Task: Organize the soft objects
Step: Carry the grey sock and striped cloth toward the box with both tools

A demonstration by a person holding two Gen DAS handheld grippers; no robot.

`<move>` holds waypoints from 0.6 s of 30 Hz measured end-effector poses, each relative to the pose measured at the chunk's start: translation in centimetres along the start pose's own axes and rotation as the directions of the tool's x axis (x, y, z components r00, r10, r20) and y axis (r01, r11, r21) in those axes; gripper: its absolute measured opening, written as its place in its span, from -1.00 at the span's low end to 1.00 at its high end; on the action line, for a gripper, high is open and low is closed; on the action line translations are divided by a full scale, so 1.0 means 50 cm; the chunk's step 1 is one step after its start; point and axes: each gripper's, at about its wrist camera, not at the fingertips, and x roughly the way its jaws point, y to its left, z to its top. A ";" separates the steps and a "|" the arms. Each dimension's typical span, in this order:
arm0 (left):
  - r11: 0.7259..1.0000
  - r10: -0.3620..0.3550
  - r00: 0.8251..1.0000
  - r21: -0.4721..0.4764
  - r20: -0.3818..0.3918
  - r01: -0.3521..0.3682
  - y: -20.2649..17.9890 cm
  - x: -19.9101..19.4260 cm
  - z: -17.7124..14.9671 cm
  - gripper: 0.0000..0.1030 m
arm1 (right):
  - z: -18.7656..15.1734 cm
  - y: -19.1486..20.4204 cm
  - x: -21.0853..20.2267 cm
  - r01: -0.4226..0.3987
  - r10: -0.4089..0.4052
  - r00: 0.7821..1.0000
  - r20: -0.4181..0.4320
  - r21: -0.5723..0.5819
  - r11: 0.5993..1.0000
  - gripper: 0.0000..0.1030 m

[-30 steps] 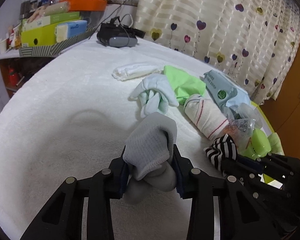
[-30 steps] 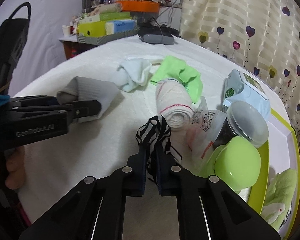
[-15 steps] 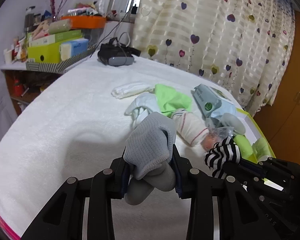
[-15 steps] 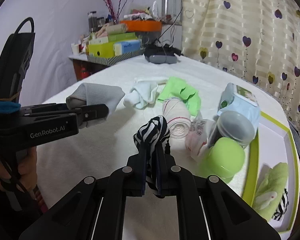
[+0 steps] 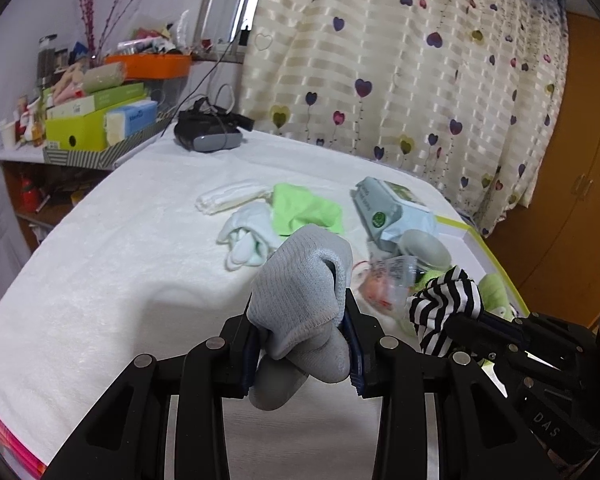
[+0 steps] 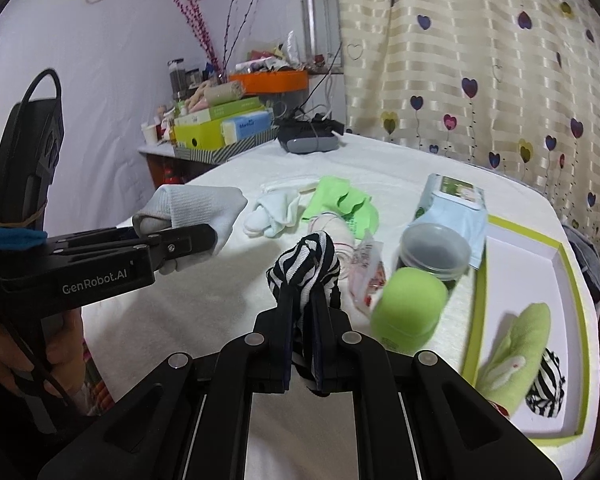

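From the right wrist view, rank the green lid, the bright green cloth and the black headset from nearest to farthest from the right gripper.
1. Green lid: just right of the right gripper, which grips a striped sock.
2. Green cloth: mid-table, beyond the sock.
3. Headset: at the table's far edge, near the curtain.

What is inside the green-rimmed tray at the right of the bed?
The green-rimmed tray holds a light green sock and, beside it, a black-and-white striped sock, both at its near end. The rest shows bare white floor. Anything under those two is covered.
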 end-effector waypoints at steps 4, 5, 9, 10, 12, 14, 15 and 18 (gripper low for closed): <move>1.000 -0.024 1.000 0.015 0.005 0.024 -0.024 -0.004 0.000 -0.33 | -0.002 -0.031 -0.022 -0.002 0.001 1.000 0.022 0.047 0.999 -0.84; 0.999 -0.030 1.000 0.021 0.005 0.030 -0.031 -0.003 0.000 -0.33 | -0.002 -0.038 -0.027 0.002 -0.004 1.000 0.027 0.056 0.998 -0.84; 0.998 -0.048 0.999 0.042 -0.006 0.048 -0.058 0.005 0.000 -0.33 | -0.005 -0.060 -0.048 0.015 -0.019 0.999 0.048 0.083 0.996 -0.84; 0.997 -0.052 0.999 0.048 -0.006 0.053 -0.065 0.006 0.000 -0.33 | -0.005 -0.065 -0.052 0.017 -0.022 0.998 0.053 0.089 0.996 -0.84; 0.996 -0.062 0.998 0.061 -0.007 0.062 -0.082 0.008 0.001 -0.33 | -0.005 -0.073 -0.060 0.023 -0.029 0.998 0.062 0.099 0.995 -0.84; 0.995 -0.073 0.997 0.070 -0.009 0.073 -0.094 0.010 0.002 -0.33 | -0.007 -0.085 -0.069 0.028 -0.035 0.997 0.069 0.108 0.994 -0.84; 0.994 -0.077 0.997 0.075 -0.009 0.078 -0.101 0.011 0.003 -0.33 | -0.006 -0.089 -0.070 0.030 -0.038 0.997 0.071 0.112 0.993 -0.84; 0.992 -0.089 0.996 0.090 -0.015 0.090 -0.120 0.017 0.005 -0.33 | -0.008 -0.102 -0.076 0.039 -0.048 0.996 0.076 0.124 0.992 -0.84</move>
